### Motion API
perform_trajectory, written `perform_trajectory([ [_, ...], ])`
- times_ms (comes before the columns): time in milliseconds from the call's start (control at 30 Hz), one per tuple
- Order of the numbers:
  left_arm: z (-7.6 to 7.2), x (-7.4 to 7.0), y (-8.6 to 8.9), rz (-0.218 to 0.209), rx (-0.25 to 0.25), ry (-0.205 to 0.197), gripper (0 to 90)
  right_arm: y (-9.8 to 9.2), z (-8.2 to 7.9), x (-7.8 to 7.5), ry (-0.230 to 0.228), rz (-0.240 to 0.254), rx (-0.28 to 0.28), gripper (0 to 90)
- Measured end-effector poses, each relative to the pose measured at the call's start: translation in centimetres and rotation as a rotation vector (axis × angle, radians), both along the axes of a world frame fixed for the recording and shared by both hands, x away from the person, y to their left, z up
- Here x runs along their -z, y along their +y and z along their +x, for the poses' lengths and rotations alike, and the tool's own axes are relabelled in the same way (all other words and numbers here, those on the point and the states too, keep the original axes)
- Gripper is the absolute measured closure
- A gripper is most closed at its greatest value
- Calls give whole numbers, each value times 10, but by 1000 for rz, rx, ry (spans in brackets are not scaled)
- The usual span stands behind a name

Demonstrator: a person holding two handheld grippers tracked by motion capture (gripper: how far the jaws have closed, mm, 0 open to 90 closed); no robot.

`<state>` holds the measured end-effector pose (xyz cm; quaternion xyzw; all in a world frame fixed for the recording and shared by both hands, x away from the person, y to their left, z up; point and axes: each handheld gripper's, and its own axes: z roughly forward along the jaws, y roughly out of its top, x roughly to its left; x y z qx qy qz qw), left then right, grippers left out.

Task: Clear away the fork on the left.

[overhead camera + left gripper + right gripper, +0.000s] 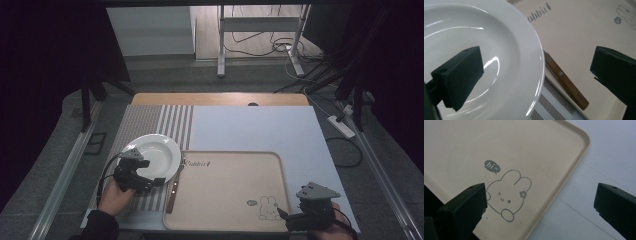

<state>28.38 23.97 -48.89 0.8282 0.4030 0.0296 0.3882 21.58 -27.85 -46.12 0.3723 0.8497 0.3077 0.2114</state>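
At about eight o'clock on the table, the left gripper (159,181) is spread wide over the near-right rim of the white plate (152,152), which rests on the striped placemat (165,120) just beside the beige tray (227,192). In the left gripper view one jaw hangs over the plate's bowl and the other out over the tray, gripping nothing. The step in hand looks like taking the plate by its rim, probably to carry it onto the tray. To do that well, lower until one jaw slips under the rim's edge and the other sits on top, then close squarely; glazed china could slide out of a shallow bite. Watch the wooden-handled knife (565,81) lying along the tray's left edge, right beside the plate. At five o'clock, the right gripper (281,212) hovers released over the tray's rabbit drawing (507,195), holding nothing.
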Motion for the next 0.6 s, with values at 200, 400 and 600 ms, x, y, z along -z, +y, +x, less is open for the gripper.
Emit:
perform_trajectory([
  [200,-9,2,8,-6,-14,8,0,0,0,0,-2,-4,2,0],
  [400,-19,3,15,-7,-34,12,0,0,0,0,-3,-5,3,0],
  [600,-26,4,21,-3,-48,19,0,0,-1,0,-5,-5,7,0],
])
